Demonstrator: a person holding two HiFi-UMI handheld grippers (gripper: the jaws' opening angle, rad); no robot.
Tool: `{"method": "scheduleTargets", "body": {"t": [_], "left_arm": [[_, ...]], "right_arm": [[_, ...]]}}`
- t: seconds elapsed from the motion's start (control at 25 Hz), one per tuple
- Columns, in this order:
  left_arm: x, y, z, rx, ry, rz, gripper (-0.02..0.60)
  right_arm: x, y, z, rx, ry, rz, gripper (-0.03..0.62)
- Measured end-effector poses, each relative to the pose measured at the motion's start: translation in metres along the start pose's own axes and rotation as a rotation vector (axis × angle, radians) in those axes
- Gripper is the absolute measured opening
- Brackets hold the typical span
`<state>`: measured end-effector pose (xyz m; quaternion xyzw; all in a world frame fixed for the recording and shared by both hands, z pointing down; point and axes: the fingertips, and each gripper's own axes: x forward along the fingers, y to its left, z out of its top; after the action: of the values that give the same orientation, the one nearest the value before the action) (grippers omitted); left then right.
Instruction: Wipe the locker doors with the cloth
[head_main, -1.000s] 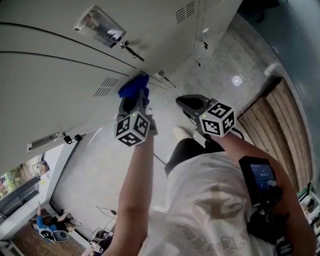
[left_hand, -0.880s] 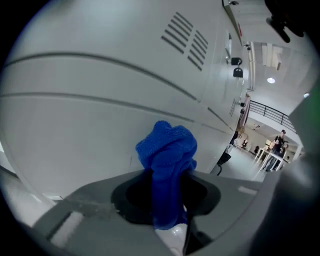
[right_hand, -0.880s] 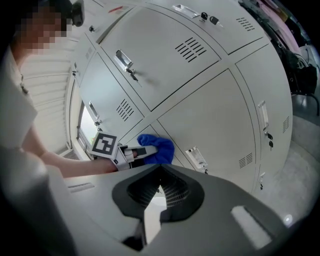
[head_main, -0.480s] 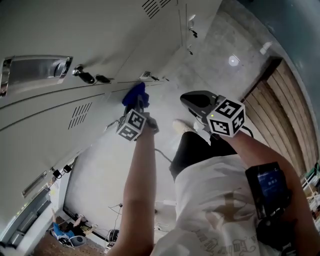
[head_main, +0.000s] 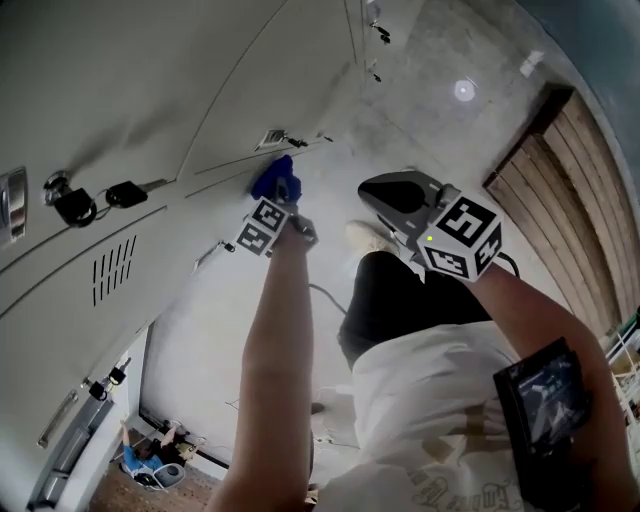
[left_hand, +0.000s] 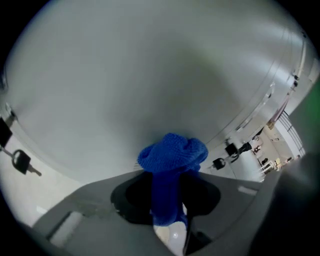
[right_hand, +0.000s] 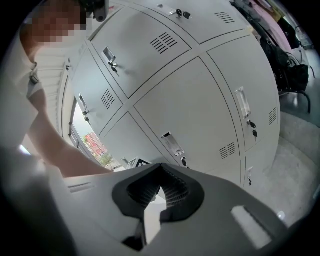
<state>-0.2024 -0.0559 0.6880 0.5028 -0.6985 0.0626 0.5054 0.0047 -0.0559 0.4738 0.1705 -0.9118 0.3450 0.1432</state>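
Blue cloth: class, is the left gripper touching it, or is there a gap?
Touching. The left gripper view shows the left gripper with its jaws shut on the blue cloth, which bunches out beyond them.

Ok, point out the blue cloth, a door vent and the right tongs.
Blue cloth (left_hand: 172, 154): left gripper view, its bunched top.
Door vent (head_main: 113, 270): head view, the middle slots.
Right tongs (right_hand: 160, 175): right gripper view, between the tips.

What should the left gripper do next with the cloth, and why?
Probably sweep the cloth sideways along the door. The left gripper is shut on it, its bunched tip at the panel, with much bare panel around. The right gripper is shut, empty and off the door.
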Motion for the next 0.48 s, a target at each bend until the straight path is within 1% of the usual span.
{"method": "scheduleTargets", "body": {"t": [0.08,0.16,0.24,0.32,0.36,0.48], "left_arm": [[0.011,0.015,-0.01,-0.035,0.041,0.02,0.132],[0.016,0.021,-0.01,-0.035,0.046,0.024,0.133],[0.009,0.02,-0.004,-0.011,0.012,0.03,0.126],[-0.008,0.019,0.001,-0.002,-0.034,0.046,0.124],[-0.018,0.019,0.005,0.011,-0.048,0.053,0.124],[-0.047,0.012,0.02,0.102,-0.064,0.058,0.124]], "right_arm": [[-0.003,-0.001,-0.008,0.001,0.01,-0.004,0.006],[-0.008,-0.002,-0.014,0.0,0.02,-0.01,0.007],[-0.012,-0.004,-0.017,0.003,0.025,-0.022,0.006],[-0.014,-0.002,-0.016,0.015,0.023,-0.029,0.006],[-0.013,0.0,-0.014,0.019,0.016,-0.025,0.006],[-0.003,0.013,0.001,0.013,-0.012,0.01,0.006]]}}
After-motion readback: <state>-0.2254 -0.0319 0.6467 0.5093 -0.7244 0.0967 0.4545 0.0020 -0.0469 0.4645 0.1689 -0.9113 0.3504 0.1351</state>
